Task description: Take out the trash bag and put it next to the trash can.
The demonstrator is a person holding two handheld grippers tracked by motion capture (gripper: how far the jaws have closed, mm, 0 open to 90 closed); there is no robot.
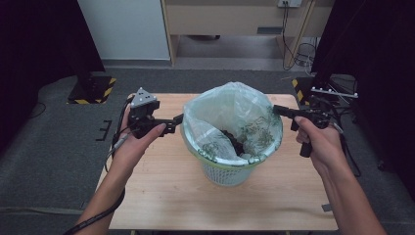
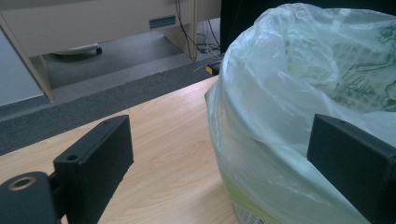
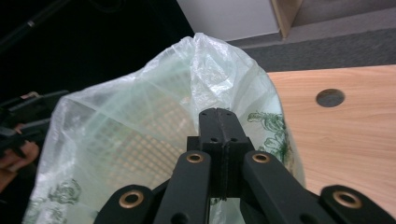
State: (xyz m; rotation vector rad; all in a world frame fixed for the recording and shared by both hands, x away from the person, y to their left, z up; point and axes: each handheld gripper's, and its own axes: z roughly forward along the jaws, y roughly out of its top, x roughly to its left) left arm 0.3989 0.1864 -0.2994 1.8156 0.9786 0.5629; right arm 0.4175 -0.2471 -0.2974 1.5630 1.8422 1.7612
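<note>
Pinching thin, slippery bag rim at 3 o'clock with my right gripper; left gripper wide at 9.

High view: fixed above near edge of tabletop, facing forward and down, mid-range. Left gripper view: mounted on left tool, looking along own jaws, close on bag ahead. Right gripper view: mounted on right tool, facing bag, very close. Shared by all: bag, tabletop.
</note>
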